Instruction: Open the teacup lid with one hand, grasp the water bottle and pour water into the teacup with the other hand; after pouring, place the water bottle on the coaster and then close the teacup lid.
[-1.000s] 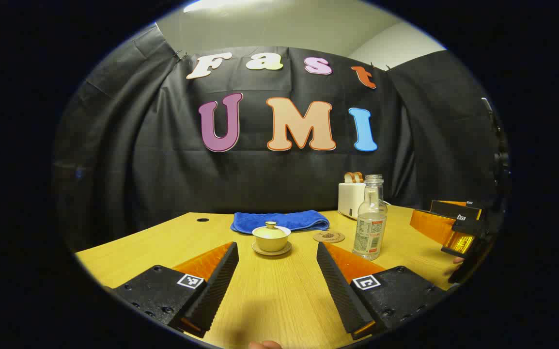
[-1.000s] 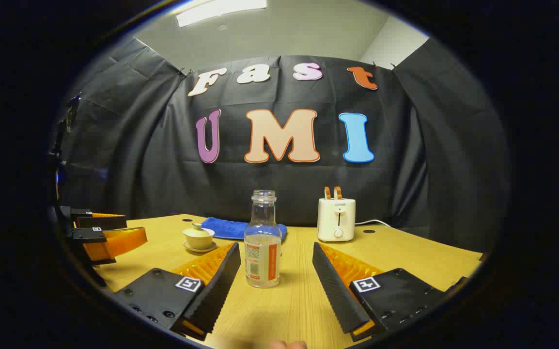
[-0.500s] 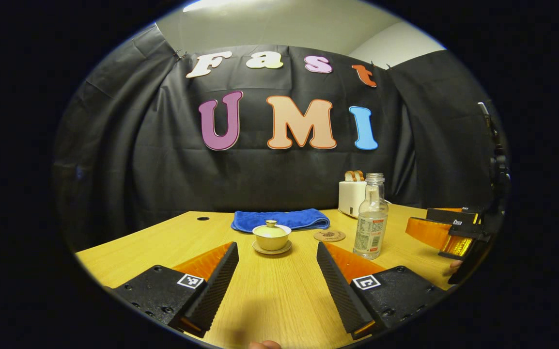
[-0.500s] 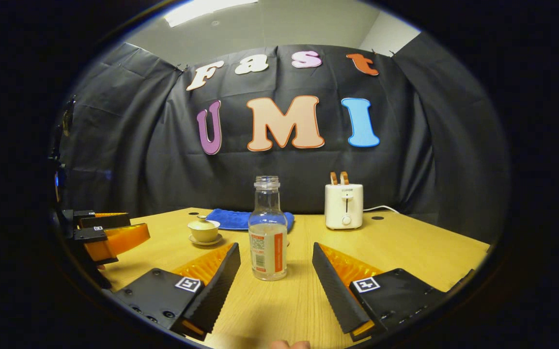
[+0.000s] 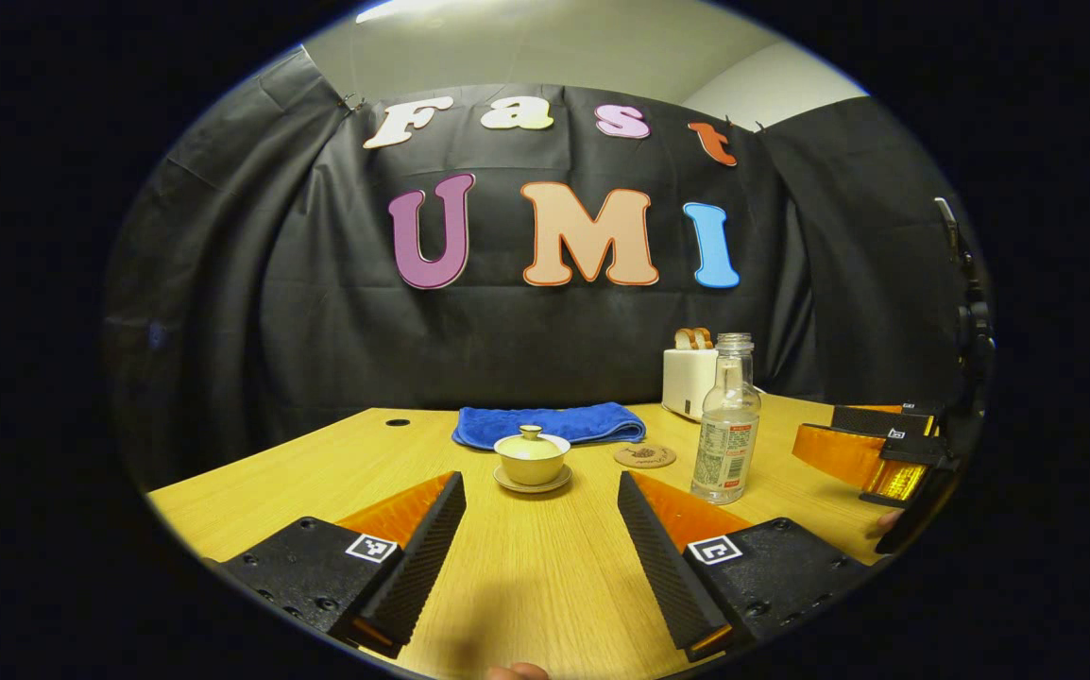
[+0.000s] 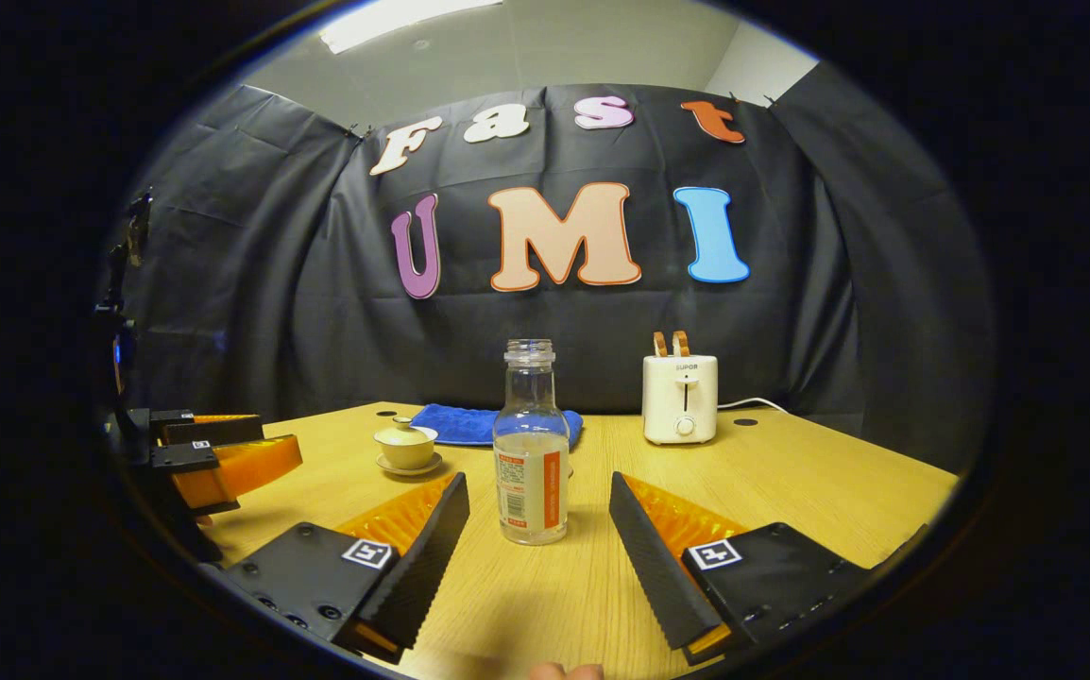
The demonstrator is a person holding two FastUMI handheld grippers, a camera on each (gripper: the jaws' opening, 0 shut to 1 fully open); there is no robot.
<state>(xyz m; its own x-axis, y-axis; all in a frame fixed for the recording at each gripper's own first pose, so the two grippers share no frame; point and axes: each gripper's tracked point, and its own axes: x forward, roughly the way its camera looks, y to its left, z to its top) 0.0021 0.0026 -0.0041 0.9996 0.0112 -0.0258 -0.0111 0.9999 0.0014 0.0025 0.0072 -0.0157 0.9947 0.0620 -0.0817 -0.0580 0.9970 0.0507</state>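
A pale teacup point(image 5: 531, 460) with its lid on stands on a saucer, straight ahead of my open left gripper point(image 5: 541, 540) and a short way beyond its fingertips. To its right lie a round cork coaster point(image 5: 644, 456) and an uncapped clear water bottle point(image 5: 725, 427), upright and partly filled. In the right gripper view the water bottle point(image 6: 531, 453) stands just beyond my open right gripper point(image 6: 537, 546), centred between its fingers without touching them. The teacup point(image 6: 405, 446) sits farther left there, and the left gripper point(image 6: 224, 458) shows at the left edge.
A folded blue towel point(image 5: 550, 425) lies behind the teacup on the wooden table point(image 5: 526, 586). A white toaster point(image 6: 680, 399) with toast in it stands at the back right, its cord trailing right. The right gripper point(image 5: 871, 451) shows at the right edge of the left gripper view.
The right gripper view has shifted: the bottle now sits a little farther off and the camera has tipped up slightly. The left gripper has barely moved. Both stay open.
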